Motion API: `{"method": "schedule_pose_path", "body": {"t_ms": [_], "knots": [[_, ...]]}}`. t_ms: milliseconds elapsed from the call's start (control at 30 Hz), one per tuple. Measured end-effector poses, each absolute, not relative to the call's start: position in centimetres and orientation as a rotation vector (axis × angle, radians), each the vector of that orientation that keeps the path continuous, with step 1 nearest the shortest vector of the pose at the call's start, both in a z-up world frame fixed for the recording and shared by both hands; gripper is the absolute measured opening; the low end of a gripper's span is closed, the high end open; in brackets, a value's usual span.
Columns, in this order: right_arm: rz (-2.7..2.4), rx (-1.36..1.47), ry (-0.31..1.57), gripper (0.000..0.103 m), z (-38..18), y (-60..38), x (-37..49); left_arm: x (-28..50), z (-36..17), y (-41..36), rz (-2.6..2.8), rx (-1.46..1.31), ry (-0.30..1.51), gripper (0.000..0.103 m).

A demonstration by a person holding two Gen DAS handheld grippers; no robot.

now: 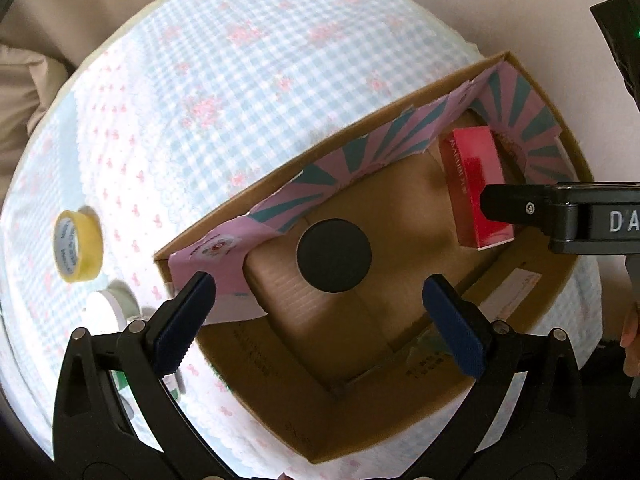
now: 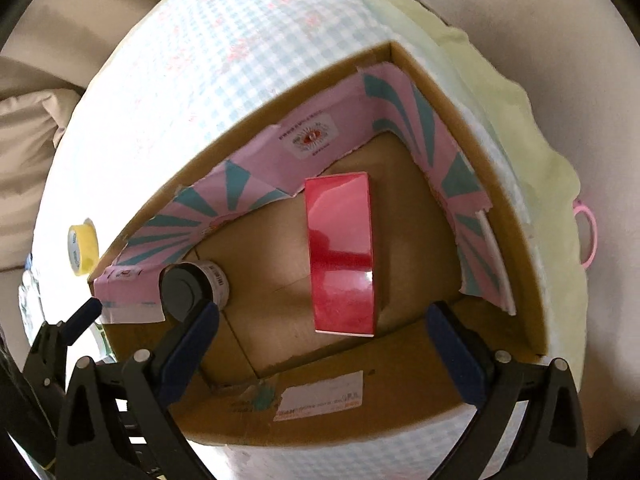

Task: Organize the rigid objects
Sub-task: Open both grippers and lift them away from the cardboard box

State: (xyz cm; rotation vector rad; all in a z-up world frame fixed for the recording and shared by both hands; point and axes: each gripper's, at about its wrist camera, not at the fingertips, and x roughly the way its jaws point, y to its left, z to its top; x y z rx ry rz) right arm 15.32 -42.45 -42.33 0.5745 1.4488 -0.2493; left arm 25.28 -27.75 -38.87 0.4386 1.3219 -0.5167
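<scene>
An open cardboard box [image 1: 188, 248] with pink-and-teal paper lining sits on the checkered tablecloth. Inside it lie a glossy red box [image 1: 476, 184] [image 2: 342, 252] and a black-capped jar [image 1: 334, 256] [image 2: 196, 286] standing near the left wall. My left gripper [image 1: 320, 316] is open and empty above the box, with the jar just beyond its fingertips. My right gripper [image 2: 322, 344] is open and empty above the box's near edge, with the red box just ahead. The right gripper also shows in the left wrist view [image 1: 520, 208] at the right edge.
A yellow tape roll [image 1: 78, 246] [image 2: 82, 250] lies on the cloth left of the box. White round containers [image 1: 106, 308] sit near the left gripper. A pink ring [image 2: 586, 236] hangs at the table's right edge. A beige sofa lies beyond.
</scene>
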Motion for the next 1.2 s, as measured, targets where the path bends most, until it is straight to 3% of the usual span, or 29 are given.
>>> {"method": "schedule_pose_path", "body": {"t_ms": [367,667,933,1200], "knots": [[-0.254,0.532,1.372,0.103,-37.5,-42.2,15.3,23.2,-32.7,-27.0,-0.503,0.393,1.250,0.103],[-0.232,0.407,1.286,0.103,-29.5,-39.5,12.8,21.2,-25.2,-24.0,-0.452,0.283,1.153,0.103],[-0.153,0.185,1.171,0.103,-22.0,-33.4,10.7,17.5,-18.5,-14.5,-0.325,0.139,1.069,0.103],[-0.045,0.118,1.080,0.103,-18.4,-24.6,9.6,14.9,-16.7,-2.1,-0.203,0.032,1.042,0.103]]}}
